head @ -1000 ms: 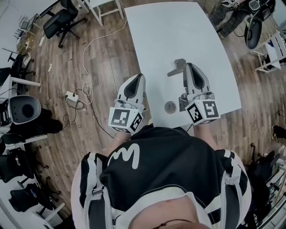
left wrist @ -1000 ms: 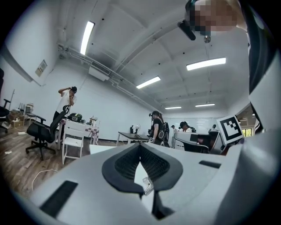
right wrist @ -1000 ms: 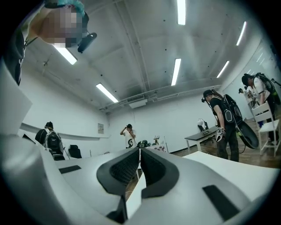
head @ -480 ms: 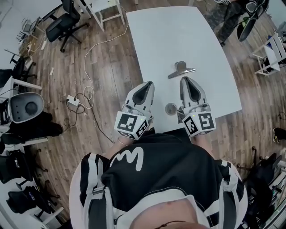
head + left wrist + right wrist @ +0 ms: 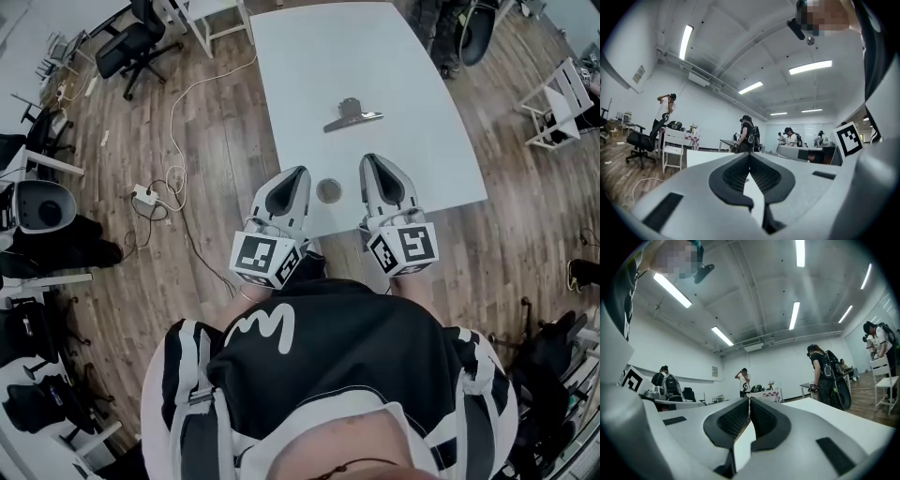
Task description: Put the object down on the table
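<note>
Head view gives me one white desk standing on a wooden floor, the biggest thing in front of me. On the floor off to the left I count one black office chair, and nearer in, one white power strip with a white cable trailing away from it.

I have two tongs, both over the near edge of the desk and pointing level across it. The left tongs are together at the tips with nothing between them, which the left gripper view confirms: the two dark pads meet at the front. The right tongs are likewise pressed together and empty, as the right gripper view shows. Each carries one marker cube, two in all.

One object, a grey metal clip, lies flat on the desk top, well ahead of both tongs and touched by neither. One small round disc sits on the desk between the two tongs, near the edge closest to me.
</note>
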A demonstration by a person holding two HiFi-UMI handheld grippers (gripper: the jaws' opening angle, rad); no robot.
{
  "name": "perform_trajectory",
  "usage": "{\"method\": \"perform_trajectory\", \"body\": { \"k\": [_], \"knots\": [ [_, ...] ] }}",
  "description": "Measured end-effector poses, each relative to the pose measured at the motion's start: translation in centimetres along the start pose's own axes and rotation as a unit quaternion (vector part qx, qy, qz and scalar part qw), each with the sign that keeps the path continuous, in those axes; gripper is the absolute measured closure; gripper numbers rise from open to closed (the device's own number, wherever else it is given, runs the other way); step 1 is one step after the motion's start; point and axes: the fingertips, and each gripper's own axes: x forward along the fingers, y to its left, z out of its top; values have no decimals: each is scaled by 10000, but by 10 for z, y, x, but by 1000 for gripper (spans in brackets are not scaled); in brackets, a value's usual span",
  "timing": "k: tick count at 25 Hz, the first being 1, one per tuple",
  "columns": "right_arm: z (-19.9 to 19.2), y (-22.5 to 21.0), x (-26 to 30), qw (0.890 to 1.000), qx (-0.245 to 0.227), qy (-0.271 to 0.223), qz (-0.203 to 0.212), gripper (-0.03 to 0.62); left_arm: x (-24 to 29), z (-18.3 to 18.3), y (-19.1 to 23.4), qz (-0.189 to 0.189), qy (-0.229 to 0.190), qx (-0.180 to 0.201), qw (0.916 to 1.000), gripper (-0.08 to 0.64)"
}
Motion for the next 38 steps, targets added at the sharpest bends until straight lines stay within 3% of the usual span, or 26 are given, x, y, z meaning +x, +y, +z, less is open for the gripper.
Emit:
{"method": "perform_trajectory", "body": {
  "k": [10,18,29,33,38],
  "knots": [
    [6,13,-145,9993,-93,38,353,568,-74,-21,-127,286,-186,97,9994,555],
    [11,16,-223,9990,-61,158,402,568,-113,-28,-189,448,-202,27,9988,555],
    [24,23,-248,9995,16,-54,320,568,-138,-31,-219,351,10,245,9991,555],
    [17,33,-257,9993,125,25,343,568,-161,-49,-227,467,183,152,9986,555],
    [16,56,-266,9991,68,62,407,568,-184,-42,-224,495,118,136,9986,555]
  ]
}}
